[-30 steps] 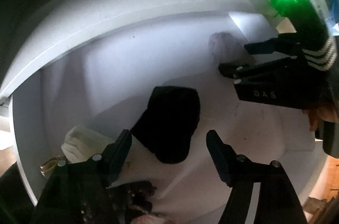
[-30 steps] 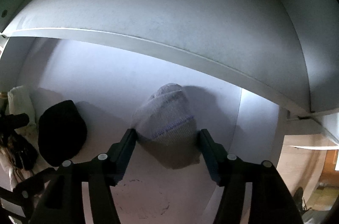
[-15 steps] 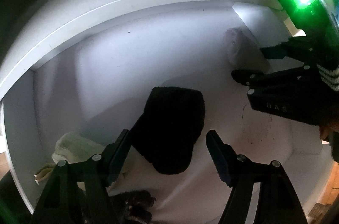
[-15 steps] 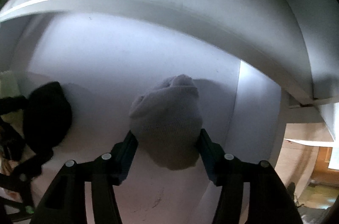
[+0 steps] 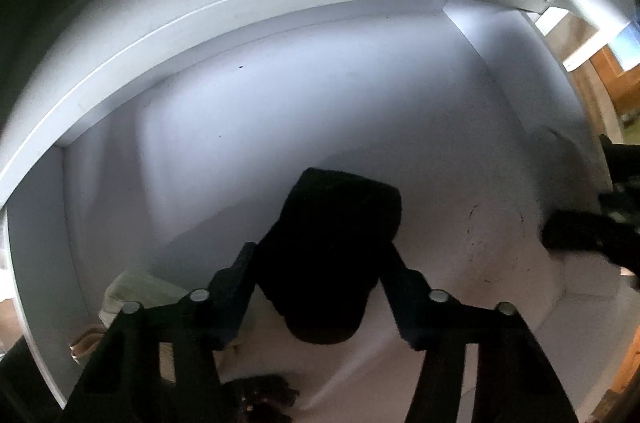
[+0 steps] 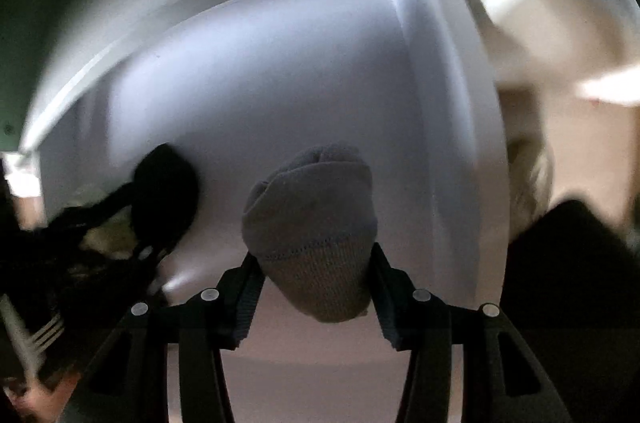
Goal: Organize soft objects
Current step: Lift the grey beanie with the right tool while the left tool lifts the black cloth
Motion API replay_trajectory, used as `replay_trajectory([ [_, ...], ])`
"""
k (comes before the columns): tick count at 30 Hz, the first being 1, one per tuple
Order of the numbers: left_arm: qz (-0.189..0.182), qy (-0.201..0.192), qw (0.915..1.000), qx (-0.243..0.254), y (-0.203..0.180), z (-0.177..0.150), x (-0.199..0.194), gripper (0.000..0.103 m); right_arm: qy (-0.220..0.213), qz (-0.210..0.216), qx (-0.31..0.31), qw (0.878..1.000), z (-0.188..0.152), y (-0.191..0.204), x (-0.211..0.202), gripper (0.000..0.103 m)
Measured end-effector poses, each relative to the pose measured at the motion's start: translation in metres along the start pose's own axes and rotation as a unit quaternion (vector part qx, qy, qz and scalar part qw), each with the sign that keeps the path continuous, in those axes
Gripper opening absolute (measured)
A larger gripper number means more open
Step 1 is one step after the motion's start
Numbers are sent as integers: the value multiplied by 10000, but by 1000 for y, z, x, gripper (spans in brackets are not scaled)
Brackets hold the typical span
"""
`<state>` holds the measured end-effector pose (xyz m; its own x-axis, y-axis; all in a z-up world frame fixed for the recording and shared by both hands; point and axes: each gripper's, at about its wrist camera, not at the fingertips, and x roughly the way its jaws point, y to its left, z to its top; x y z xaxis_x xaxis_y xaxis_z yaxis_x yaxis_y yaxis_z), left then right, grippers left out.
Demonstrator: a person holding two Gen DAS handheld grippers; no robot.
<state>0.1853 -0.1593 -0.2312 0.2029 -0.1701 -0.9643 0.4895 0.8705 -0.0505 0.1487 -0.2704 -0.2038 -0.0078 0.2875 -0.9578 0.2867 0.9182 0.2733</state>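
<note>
Both grippers work inside a white shelf compartment (image 5: pixel 304 95). The left gripper (image 5: pixel 320 275) has its jaws clamped on a black sock bundle (image 5: pixel 332 247), which fills the gap between the two fingers and stands up toward the back wall. The right gripper (image 6: pixel 316 287) has its jaws pressed against a grey sock bundle (image 6: pixel 316 223), squeezing its ribbed lower end while the rounded top pokes forward. The right wrist view is smeared, so whether the grey bundle rests on the shelf floor or hangs clear of it cannot be told.

At the left end of the compartment a pale folded cloth (image 5: pixel 132 295) lies just beside the left gripper's finger, and a dark fuzzy item (image 5: pixel 264 395) sits near the front edge below it.

The main risk, as I judge it, is the grip itself. Rolled socks compress and spring, so a hold low on the bundle could let it squirm out or unroll when moved. The pale cloth is close enough to the left finger to snag and drag along. The two grippers also share one narrow compartment, so a sideways move by either could knock the other's bundle loose.
</note>
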Motion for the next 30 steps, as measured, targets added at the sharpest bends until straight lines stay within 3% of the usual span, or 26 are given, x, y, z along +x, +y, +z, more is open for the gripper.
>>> replay_trajectory([
  [3,-114,-7,9999,-113,3,-2,-8,46,-71,158,159,9997,-22,-5,-15,50],
  [8,-124,-33,9998,-133,5,-12,-19,46,-64,244,163,9995,-44,1,-17,50],
  [12,11,-26,10000,63,2,-9,-17,55,-30,122,155,9998,-37,11,-10,50],
  [15,58,-39,9998,208,-9,-8,-11,75,25,267,254,9993,-38,8,-7,50],
  [18,142,12,9996,248,-13,-3,-4,76,67,374,279,9989,-35,0,-4,50],
  [20,131,137,9996,189,-9,-3,0,72,101,385,289,9988,-34,-1,0,50],
  [21,129,219,9996,149,-8,-3,4,60,115,390,307,9987,-34,-6,6,50],
  [25,14,184,9997,137,-11,-2,2,50,184,424,404,9981,-32,-9,9,50],
  [30,-216,80,9996,135,-11,-6,-13,47,202,468,414,9978,-29,-6,14,50],
])
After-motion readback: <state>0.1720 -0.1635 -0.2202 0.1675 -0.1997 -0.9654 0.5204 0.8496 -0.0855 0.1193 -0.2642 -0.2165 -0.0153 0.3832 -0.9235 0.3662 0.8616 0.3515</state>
